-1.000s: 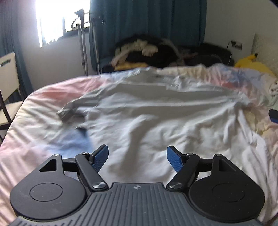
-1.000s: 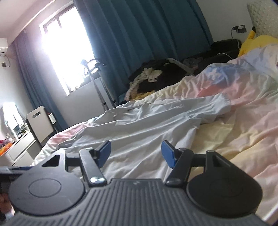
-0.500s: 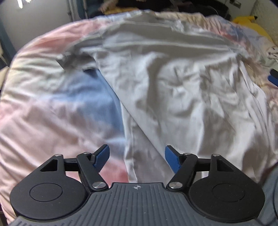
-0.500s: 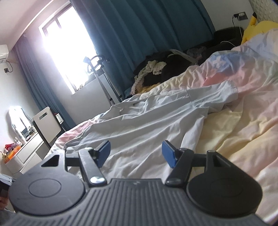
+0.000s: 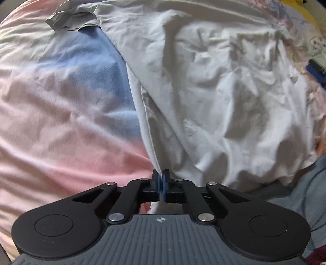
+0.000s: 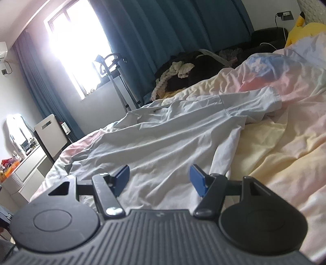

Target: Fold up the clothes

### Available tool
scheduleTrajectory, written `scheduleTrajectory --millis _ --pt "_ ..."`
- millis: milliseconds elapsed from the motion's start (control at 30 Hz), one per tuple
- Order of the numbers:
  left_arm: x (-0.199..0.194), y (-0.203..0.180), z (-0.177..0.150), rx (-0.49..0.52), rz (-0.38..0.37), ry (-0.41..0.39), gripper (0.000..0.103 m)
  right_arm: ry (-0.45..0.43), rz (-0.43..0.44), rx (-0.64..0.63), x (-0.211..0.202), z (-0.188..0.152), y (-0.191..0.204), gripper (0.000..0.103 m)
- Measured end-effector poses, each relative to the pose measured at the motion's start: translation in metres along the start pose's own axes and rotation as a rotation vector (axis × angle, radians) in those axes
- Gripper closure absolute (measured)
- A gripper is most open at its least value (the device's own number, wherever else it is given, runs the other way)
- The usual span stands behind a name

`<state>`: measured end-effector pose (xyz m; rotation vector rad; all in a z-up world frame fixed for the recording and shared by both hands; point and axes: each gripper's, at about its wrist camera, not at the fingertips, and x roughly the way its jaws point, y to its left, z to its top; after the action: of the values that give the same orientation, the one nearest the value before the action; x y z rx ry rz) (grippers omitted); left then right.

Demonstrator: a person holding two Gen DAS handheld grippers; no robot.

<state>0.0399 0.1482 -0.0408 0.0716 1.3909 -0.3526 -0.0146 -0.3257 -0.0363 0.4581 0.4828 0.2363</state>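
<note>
A pale grey short-sleeved shirt [image 5: 214, 87] lies spread and wrinkled on the bed. My left gripper [image 5: 162, 179] is shut on the shirt's near left hem corner, and the cloth shows between the blue pads. One sleeve [image 5: 69, 18] lies crumpled at the far left. In the right wrist view the same shirt [image 6: 163, 138] stretches across the bed with its other sleeve [image 6: 252, 102] out to the right. My right gripper [image 6: 160, 179] is open and empty, low over the shirt's near hem.
The bed has a pink, blue and yellow duvet [image 5: 61, 106]. A dark clothes pile [image 6: 193, 71] lies beyond the bed by teal curtains. A yellow plush [image 6: 305, 28] sits at the far right. A white chair [image 6: 51, 134] and a dresser [image 6: 26, 169] stand left.
My left gripper has dropped to the shirt's near left hem and closed on it. My right gripper stayed open and moved slightly nearer the shirt.
</note>
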Motion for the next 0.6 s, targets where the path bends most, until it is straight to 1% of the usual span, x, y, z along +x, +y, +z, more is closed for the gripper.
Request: scheduleTrajectory --millis 67,167,233,300,367,467,500,567,600 --pt "-0.019 0.001 0.0 -0.05 -0.041 -0.012 0.101 0.0 -0.003 -0.002 -0.001 0.0 0.0 0.036" --pt "-0.041 0.002 -0.006 -0.061 -0.036 -0.029 0.101 -0.003 -0.007 -0.001 -0.003 -0.001 0.001 0.036" --pt "-0.042 0.006 -0.012 -0.077 -0.017 -0.022 0.101 -0.005 -0.01 0.006 -0.005 -0.001 0.001 0.036" --pt "-0.032 0.006 -0.012 -0.068 0.023 -0.018 0.101 -0.006 -0.007 0.016 -0.009 -0.002 0.0 0.036" --pt "-0.023 0.006 -0.013 -0.061 0.044 -0.025 0.1 -0.005 -0.006 0.021 -0.011 -0.002 0.0 0.036" --pt "-0.018 0.007 -0.012 -0.052 0.06 -0.069 0.098 0.002 -0.02 0.007 -0.015 -0.004 0.002 0.036" --pt "-0.018 0.006 -0.012 -0.049 0.062 -0.071 0.096 0.005 -0.019 0.0 -0.017 -0.005 0.003 0.036" --pt "-0.02 0.007 -0.013 -0.052 0.058 -0.081 0.084 0.01 -0.017 -0.027 -0.018 -0.008 0.008 0.036" --pt "-0.022 0.008 -0.013 -0.059 0.051 -0.09 0.064 0.013 -0.018 -0.042 -0.018 -0.009 0.011 0.036"
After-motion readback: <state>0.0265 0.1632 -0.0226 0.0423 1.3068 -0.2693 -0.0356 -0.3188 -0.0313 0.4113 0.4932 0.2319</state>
